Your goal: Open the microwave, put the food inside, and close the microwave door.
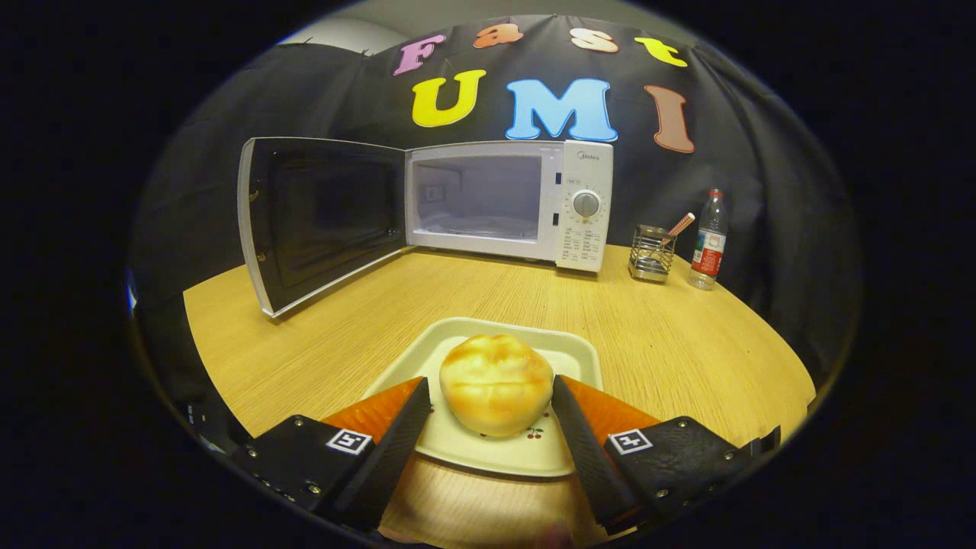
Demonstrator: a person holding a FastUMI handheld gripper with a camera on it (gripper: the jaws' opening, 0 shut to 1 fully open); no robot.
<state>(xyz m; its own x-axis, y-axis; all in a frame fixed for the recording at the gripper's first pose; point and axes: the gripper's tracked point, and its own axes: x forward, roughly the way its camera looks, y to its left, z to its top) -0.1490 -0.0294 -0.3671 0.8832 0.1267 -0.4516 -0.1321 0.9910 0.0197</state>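
A round golden bun [496,383] lies on a pale square tray [564,352] on the wooden table. My gripper [490,387] is open, its two fingers standing on either side of the bun; the right one is almost at the bun's side, and a thin gap shows on the left. Beyond the tray stands the white microwave [583,206]. Its door [320,217] is swung wide open to the left, and the cavity [476,194] with its glass turntable is bare.
To the right of the microwave stand a wire holder [652,254] with a stick in it and a plastic bottle [708,240]. Bare wooden table [488,290] lies between the tray and the microwave.
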